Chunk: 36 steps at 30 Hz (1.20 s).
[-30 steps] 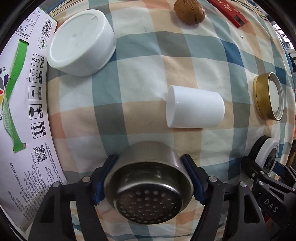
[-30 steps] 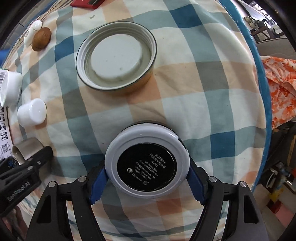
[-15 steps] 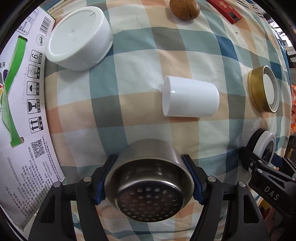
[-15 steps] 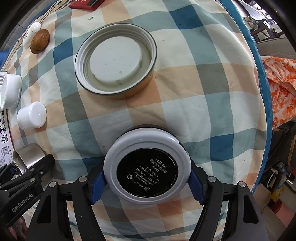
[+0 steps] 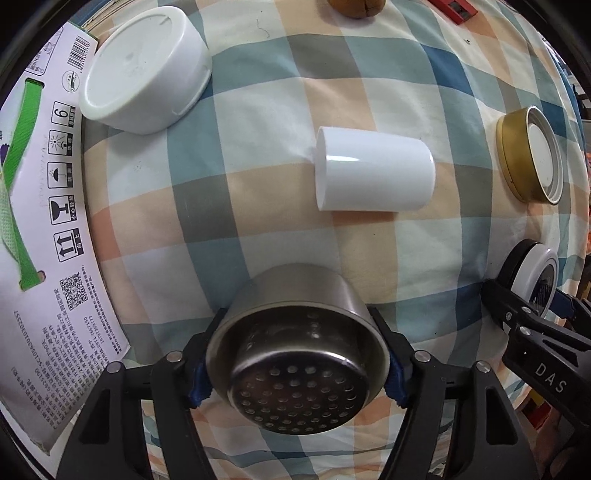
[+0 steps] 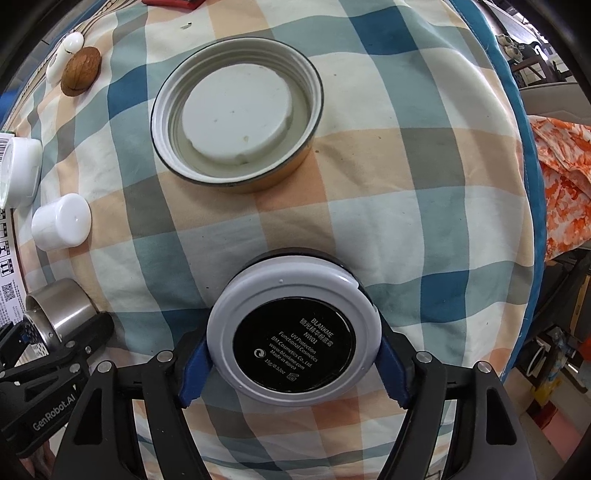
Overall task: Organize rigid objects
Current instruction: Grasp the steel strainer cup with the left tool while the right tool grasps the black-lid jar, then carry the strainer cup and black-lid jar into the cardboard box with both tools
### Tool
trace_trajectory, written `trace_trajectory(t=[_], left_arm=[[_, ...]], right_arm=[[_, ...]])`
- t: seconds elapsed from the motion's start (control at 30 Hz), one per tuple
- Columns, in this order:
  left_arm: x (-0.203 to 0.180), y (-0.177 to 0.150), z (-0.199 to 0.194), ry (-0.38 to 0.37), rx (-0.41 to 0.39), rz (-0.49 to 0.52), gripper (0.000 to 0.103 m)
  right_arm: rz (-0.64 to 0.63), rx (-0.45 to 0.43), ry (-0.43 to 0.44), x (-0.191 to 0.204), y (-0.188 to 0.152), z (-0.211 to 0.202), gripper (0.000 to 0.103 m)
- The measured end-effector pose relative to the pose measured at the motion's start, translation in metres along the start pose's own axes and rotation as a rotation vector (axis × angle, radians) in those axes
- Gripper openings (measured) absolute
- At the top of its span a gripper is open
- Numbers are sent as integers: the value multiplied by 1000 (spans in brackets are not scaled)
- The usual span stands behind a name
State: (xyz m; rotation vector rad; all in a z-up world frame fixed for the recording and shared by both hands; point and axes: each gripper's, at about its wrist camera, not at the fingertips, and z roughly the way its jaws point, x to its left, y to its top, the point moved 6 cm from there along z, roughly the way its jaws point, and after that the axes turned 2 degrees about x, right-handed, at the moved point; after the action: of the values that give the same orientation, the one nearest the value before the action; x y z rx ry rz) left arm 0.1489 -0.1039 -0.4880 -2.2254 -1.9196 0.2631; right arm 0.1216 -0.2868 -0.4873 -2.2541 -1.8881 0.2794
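Note:
My left gripper (image 5: 295, 363) is shut on a steel strainer cup (image 5: 295, 354), held just over the checked cloth (image 5: 258, 206). It also shows in the right wrist view (image 6: 55, 310). My right gripper (image 6: 293, 356) is shut on a round white cosmetic compact (image 6: 293, 332) with a black label; it shows at the right edge of the left wrist view (image 5: 535, 273). A white cylinder cap (image 5: 373, 175) lies on its side ahead of the left gripper. A gold jar lid (image 6: 236, 125) lies upside down ahead of the right gripper.
A white round tub (image 5: 144, 70) lies upside down at the far left beside a printed cardboard box (image 5: 40, 206). A walnut (image 6: 80, 70) and a red flat item (image 5: 454, 7) lie at the far edge. The cloth's right edge (image 6: 528, 206) drops off beside an orange fabric (image 6: 565, 170).
Both grippers have drawn back and up slightly with their objects still held. The objects on the cloth have not moved.

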Motion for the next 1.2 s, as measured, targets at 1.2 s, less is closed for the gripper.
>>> trace_trajectory(t=[1.2], left_arm=[[135, -60, -241, -125, -458, -40, 69]], right_arm=[[-184, -357, 119, 164, -56, -206, 77]])
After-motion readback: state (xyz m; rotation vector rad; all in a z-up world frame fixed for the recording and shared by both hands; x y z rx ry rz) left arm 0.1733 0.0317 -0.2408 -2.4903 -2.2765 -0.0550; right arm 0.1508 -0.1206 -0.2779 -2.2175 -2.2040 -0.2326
